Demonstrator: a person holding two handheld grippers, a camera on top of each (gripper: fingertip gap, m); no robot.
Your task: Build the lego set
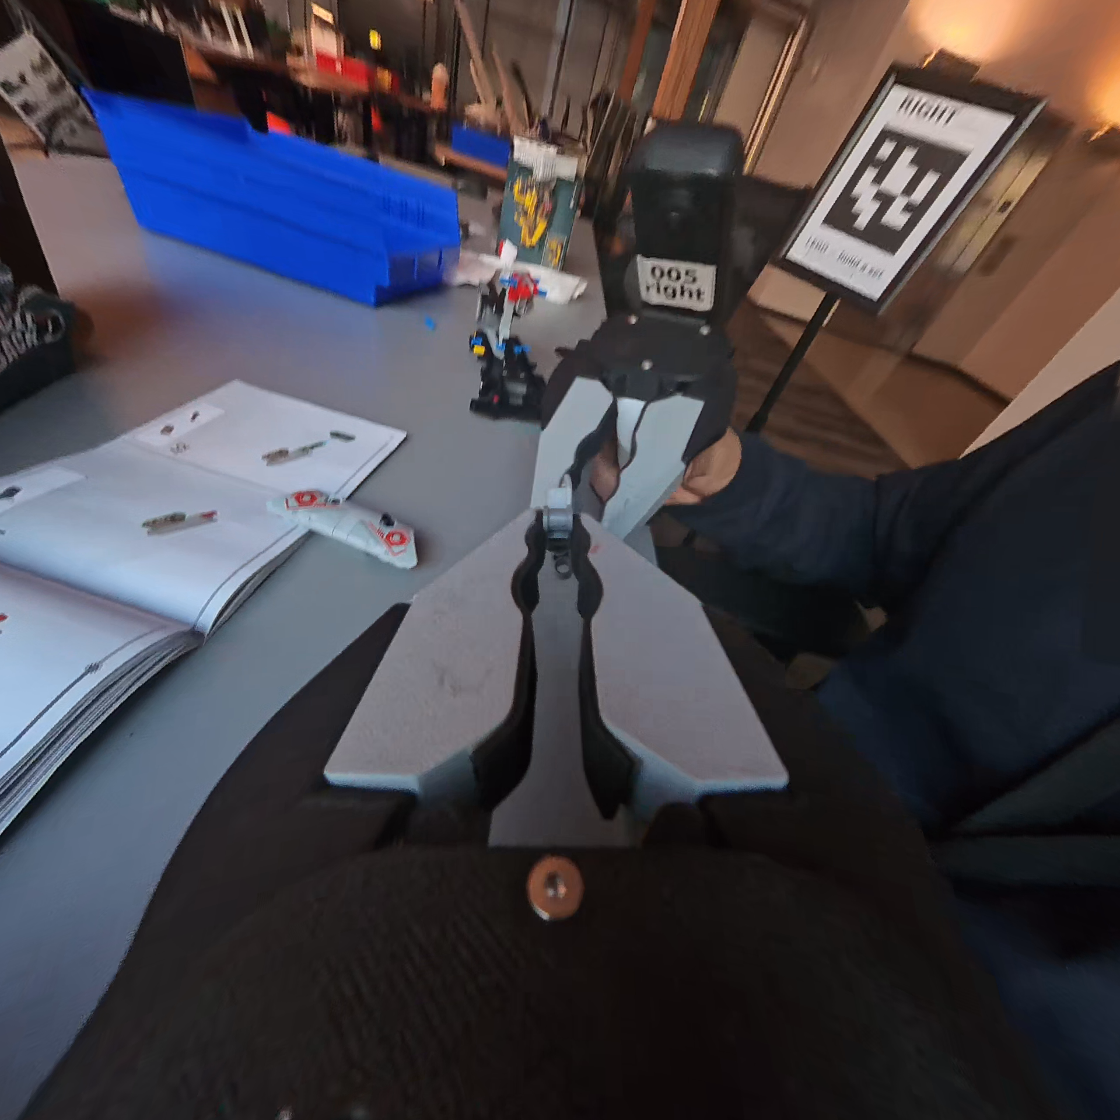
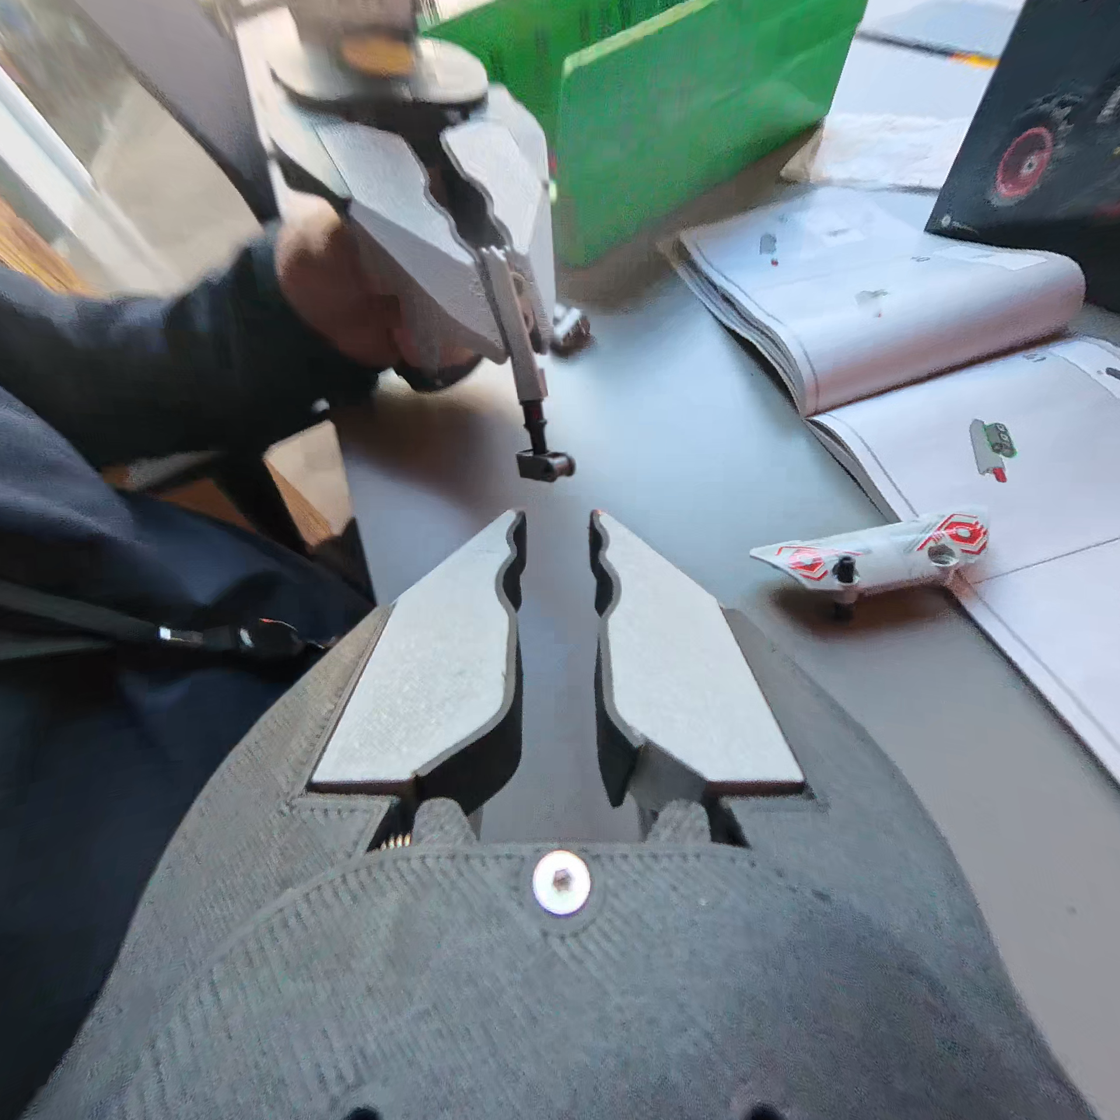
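My left gripper (image 1: 557, 533) is shut on a small grey lego assembly (image 1: 556, 512). In the right wrist view it shows as a grey beam (image 2: 526, 363) with a black connector (image 2: 544, 465) at its lower end, hanging from the left gripper (image 2: 521, 339) above the table. My right gripper (image 2: 557, 521) is open and empty, its tips just short of the black connector. It faces the left gripper in the left wrist view (image 1: 591, 485). A white wing piece with red decals (image 1: 351, 527) (image 2: 873, 551) lies on the table at the edge of the open instruction booklet (image 1: 151, 545) (image 2: 909, 303).
A partly built model (image 1: 506, 351) stands farther back on the grey table (image 1: 303, 339), with the set's box (image 1: 539, 206) and a blue bin (image 1: 273, 194) behind. A green bin (image 2: 666, 121) and a black box (image 2: 1042, 121) stand beyond the booklet. A sign stand (image 1: 903, 182) is off the table. Some 5 centimeters of space lies between my two pairs of fingers.
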